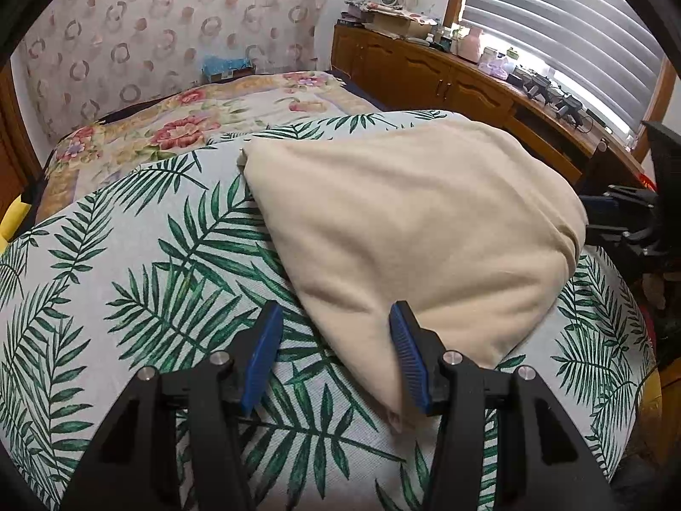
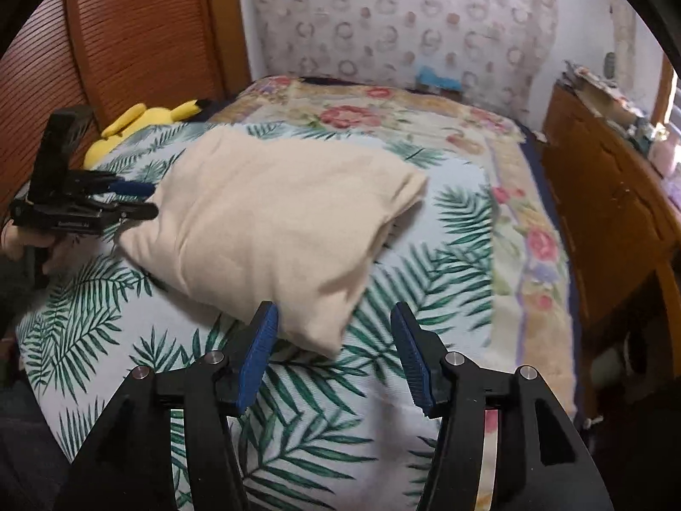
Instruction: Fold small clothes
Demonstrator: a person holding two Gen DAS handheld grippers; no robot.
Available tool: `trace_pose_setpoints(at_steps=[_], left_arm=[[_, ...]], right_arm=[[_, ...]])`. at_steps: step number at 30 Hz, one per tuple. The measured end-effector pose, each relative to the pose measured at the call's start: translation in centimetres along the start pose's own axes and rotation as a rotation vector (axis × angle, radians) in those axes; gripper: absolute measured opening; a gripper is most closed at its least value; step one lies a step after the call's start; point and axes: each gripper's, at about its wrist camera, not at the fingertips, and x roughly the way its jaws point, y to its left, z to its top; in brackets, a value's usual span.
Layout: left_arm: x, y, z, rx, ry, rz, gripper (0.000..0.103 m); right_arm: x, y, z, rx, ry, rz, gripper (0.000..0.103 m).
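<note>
From the left wrist camera, the left tongs (image 1: 336, 319) stand open, their blue pads apart, pointing down at a leaf-print sheet (image 1: 140, 281) spread over the bed. A folded cream cloth (image 1: 404, 221) lies on that sheet, stretching from near the tongs away to the far right. Its near corner reaches in between the two pads and lies against the inner face of the right one; the left pad is clear of it, so nothing is gripped. At the right edge the right tongs (image 1: 596, 208) come in sideways, with their tips at the cloth's right edge. Beyond the sheet a flowered blanket (image 1: 178, 127) covers the far part of the bed, a patterned curtain (image 1: 170, 21) hangs behind it, and a wooden cabinet (image 1: 425, 72) with small clutter on top runs under a window with blinds (image 1: 574, 21) at the far right.

From the right wrist camera, the right tongs (image 2: 334, 319) are open too, with the near corner of the cream cloth (image 2: 264, 213) lying between the pads, untouched by the right pad and just beside the left one. The left tongs (image 2: 144, 200) reach in from the left, tips at the cloth's left edge, held by a hand (image 2: 25, 242). A yellow soft toy (image 2: 140, 123) lies at the far left by a slatted wooden door (image 2: 127, 42)
</note>
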Motion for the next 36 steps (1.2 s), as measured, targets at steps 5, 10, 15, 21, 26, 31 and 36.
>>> trace_pose_setpoints(at_steps=[5, 10, 15, 21, 26, 31, 36], left_arm=[[-0.1, 0.0, 0.1, 0.002, 0.000, 0.005, 0.052], [-0.1, -0.1, 0.1, 0.008, -0.003, 0.006, 0.052], [0.0, 0.0, 0.0, 0.007, -0.005, 0.005, 0.052], [-0.5, 1.0, 1.1, -0.033, -0.014, 0.002, 0.052], [0.2, 2.9, 3.7, -0.083, -0.027, -0.012, 0.052], [2.1, 3.7, 5.9, -0.099, -0.011, -0.014, 0.052], [3.8, 4.0, 6.1, -0.123, 0.029, -0.051, 0.052]], right_arm=[[1.4, -0.5, -0.1, -0.004, 0.022, 0.074, 0.002], [-0.9, -0.8, 0.2, -0.033, -0.023, -0.044, 0.000], [-1.6, -2.0, 0.3, 0.006, -0.029, -0.094, 0.000], [-1.0, -2.0, 0.6, 0.043, -0.032, -0.066, 0.046], [-0.1, -2.8, 3.3, 0.105, -0.087, -0.040, 0.070], [4.0, -4.2, 5.8, 0.192, -0.053, -0.031, 0.073], [6.8, -4.8, 6.4, 0.245, 0.008, -0.032, 0.073]])
